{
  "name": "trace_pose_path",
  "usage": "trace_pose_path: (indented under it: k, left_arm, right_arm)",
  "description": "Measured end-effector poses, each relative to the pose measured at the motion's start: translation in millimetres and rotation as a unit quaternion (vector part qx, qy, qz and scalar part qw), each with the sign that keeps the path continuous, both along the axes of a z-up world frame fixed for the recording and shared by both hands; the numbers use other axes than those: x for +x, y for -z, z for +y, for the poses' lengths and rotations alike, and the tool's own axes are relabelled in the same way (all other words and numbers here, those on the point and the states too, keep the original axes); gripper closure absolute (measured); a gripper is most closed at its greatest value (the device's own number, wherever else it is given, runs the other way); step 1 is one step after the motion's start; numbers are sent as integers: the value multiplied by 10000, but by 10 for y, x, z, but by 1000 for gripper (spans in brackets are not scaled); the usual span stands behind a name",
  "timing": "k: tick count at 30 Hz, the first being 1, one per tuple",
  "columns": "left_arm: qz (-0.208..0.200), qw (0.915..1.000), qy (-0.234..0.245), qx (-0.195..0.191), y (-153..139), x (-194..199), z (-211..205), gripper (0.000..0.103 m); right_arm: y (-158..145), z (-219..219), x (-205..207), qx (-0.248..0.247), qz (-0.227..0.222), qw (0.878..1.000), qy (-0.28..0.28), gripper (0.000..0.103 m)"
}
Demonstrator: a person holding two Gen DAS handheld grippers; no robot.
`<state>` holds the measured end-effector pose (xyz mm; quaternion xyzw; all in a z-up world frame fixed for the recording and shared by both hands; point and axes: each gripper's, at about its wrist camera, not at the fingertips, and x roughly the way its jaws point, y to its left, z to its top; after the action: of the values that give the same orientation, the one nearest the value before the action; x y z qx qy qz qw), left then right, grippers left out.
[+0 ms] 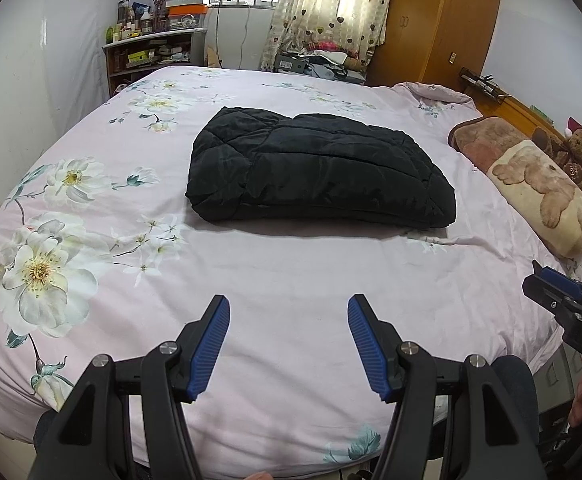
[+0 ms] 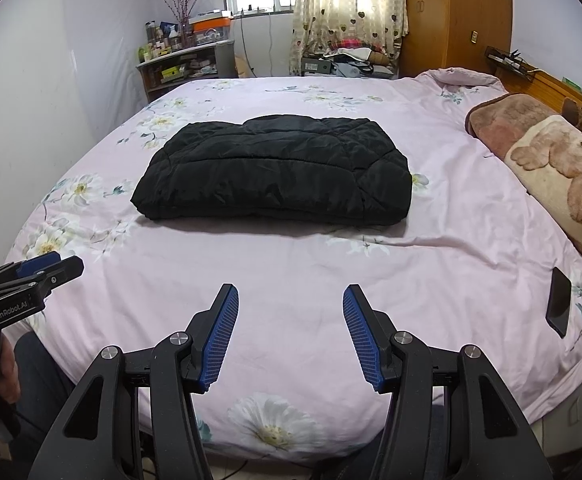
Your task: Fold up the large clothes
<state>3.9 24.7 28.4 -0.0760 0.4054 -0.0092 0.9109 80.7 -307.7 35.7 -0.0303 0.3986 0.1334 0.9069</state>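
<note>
A black quilted jacket point(image 1: 315, 168) lies folded into a thick rectangle in the middle of the bed; it also shows in the right wrist view point(image 2: 275, 172). My left gripper point(image 1: 289, 312) is open and empty, held over the near part of the bed, well short of the jacket. My right gripper point(image 2: 291, 300) is open and empty too, beside the left one and equally far back. Each gripper shows at the edge of the other's view: the right gripper point(image 1: 559, 292) and the left gripper point(image 2: 39, 268).
The bed has a pink floral sheet point(image 1: 291, 264). A bear-print pillow point(image 1: 539, 192) and a teddy bear point(image 1: 579, 152) lie at the right by the wooden headboard. A black phone point(image 2: 559, 302) lies on the sheet at right. Shelves point(image 1: 151, 56) and a wardrobe point(image 1: 439, 20) stand beyond.
</note>
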Motion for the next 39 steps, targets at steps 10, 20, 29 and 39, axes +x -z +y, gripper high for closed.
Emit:
trace_pose_path:
  k: [10, 20, 29, 39]
  left_arm:
    - [13, 10000, 13, 5, 33, 26, -28, 39]
    - [30, 10000, 54, 41, 57, 30, -22, 39]
    - [47, 9999, 60, 131, 57, 41, -43, 39]
    - [-24, 9999, -86, 71, 69, 26, 26, 35]
  right_arm:
    - [3, 0, 6, -5, 2, 10000, -3, 48]
    - [2, 3, 5, -6, 9, 10000, -3, 48]
    - [0, 11, 2, -11, 11, 10000, 0, 48]
    - [4, 8, -4, -9, 2, 10000, -1, 48]
